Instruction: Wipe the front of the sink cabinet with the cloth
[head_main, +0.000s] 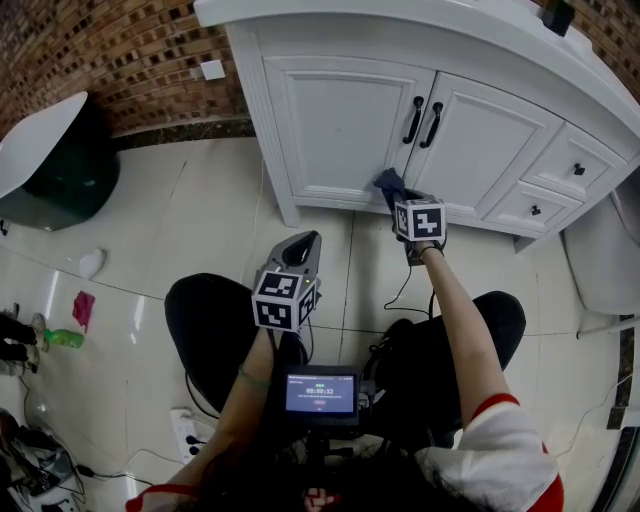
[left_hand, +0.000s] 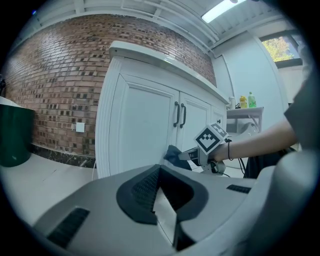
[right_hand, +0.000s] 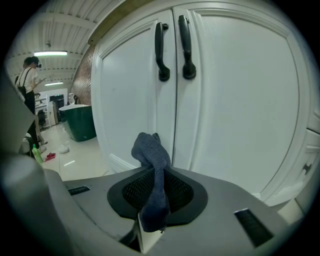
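Observation:
The white sink cabinet (head_main: 340, 120) has two doors with black handles (head_main: 422, 122). My right gripper (head_main: 394, 192) is shut on a dark blue cloth (head_main: 386, 180) and holds it against the bottom of the left door, near the seam between the doors. In the right gripper view the cloth (right_hand: 152, 155) stands up from between the jaws, with the doors (right_hand: 225, 110) close ahead. My left gripper (head_main: 305, 240) hangs lower over the floor, shut with nothing in it. In the left gripper view my left gripper (left_hand: 160, 170) points at the cabinet (left_hand: 137, 125) and the cloth (left_hand: 172, 154).
Drawers (head_main: 575, 168) sit on the cabinet's right side. A green tub (head_main: 60, 170) stands by the brick wall at left. On the tiled floor lie a pink rag (head_main: 83, 305), a green bottle (head_main: 60, 338) and a power strip (head_main: 185, 430). A white fixture (head_main: 600, 260) stands at right.

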